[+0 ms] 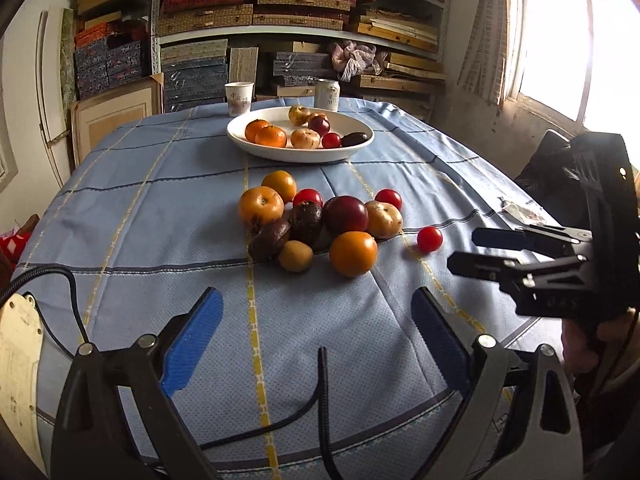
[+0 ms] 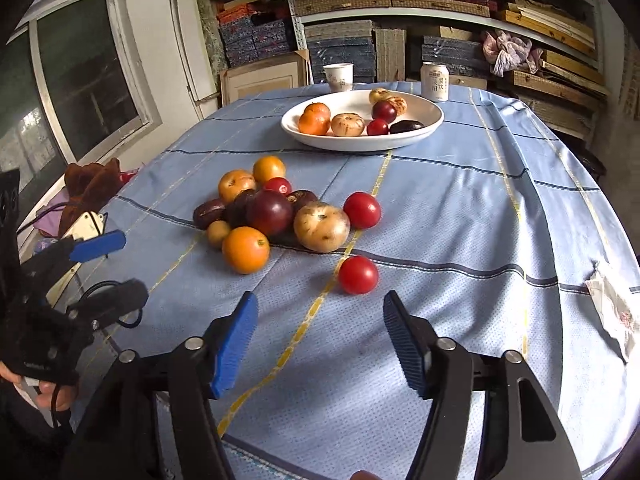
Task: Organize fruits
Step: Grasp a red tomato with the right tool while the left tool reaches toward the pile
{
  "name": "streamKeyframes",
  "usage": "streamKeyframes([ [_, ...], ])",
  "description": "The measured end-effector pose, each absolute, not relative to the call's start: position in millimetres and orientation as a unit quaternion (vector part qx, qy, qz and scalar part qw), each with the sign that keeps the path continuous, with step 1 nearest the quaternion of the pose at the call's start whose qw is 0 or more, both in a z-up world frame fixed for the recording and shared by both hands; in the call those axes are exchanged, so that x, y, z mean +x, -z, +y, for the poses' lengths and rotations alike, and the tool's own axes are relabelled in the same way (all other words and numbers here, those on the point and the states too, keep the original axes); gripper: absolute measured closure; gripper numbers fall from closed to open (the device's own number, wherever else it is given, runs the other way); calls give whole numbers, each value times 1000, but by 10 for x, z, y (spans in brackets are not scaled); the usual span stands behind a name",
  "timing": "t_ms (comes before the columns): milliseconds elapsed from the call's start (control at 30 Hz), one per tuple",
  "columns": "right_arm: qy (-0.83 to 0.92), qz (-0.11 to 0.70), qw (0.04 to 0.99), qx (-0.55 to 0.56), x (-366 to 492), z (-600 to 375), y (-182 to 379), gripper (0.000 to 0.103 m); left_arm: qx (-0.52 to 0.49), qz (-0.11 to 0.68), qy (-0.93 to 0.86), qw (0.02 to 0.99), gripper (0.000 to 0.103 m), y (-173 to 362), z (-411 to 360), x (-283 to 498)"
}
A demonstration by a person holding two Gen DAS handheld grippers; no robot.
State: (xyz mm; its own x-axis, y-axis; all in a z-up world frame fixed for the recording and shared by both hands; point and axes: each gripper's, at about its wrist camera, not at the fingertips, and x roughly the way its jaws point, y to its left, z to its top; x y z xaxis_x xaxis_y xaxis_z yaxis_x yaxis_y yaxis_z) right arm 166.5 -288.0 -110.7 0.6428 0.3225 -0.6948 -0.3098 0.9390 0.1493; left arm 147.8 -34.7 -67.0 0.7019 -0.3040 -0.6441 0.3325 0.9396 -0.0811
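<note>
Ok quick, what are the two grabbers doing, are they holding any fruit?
Left gripper: open, holding nothing.
Right gripper: open, holding nothing; a red tomato sits just ahead of it on the tablecloth.

Fruit pile (image 1: 316, 220) mid-table; plate (image 1: 300, 152) behind it; cup (image 1: 239, 98), can (image 1: 327, 95) behind plate.

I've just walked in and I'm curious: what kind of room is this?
Probably a storeroom doubling as a workspace: shelves stacked with flat boxes and boards, bare worn walls by the window, and a cloth-covered table set with fruit.
</note>
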Motion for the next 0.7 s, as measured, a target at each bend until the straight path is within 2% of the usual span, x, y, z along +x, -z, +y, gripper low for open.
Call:
streamKeyframes([
  [333,-139,416,898,-25,2065,-2802,1199,62,-9,347,184,920,10,691,-247,1500],
  [700,-132,435,890,-18,2326,-2792,1289,63,-20,351,187,917,10,694,-222,1523],
])
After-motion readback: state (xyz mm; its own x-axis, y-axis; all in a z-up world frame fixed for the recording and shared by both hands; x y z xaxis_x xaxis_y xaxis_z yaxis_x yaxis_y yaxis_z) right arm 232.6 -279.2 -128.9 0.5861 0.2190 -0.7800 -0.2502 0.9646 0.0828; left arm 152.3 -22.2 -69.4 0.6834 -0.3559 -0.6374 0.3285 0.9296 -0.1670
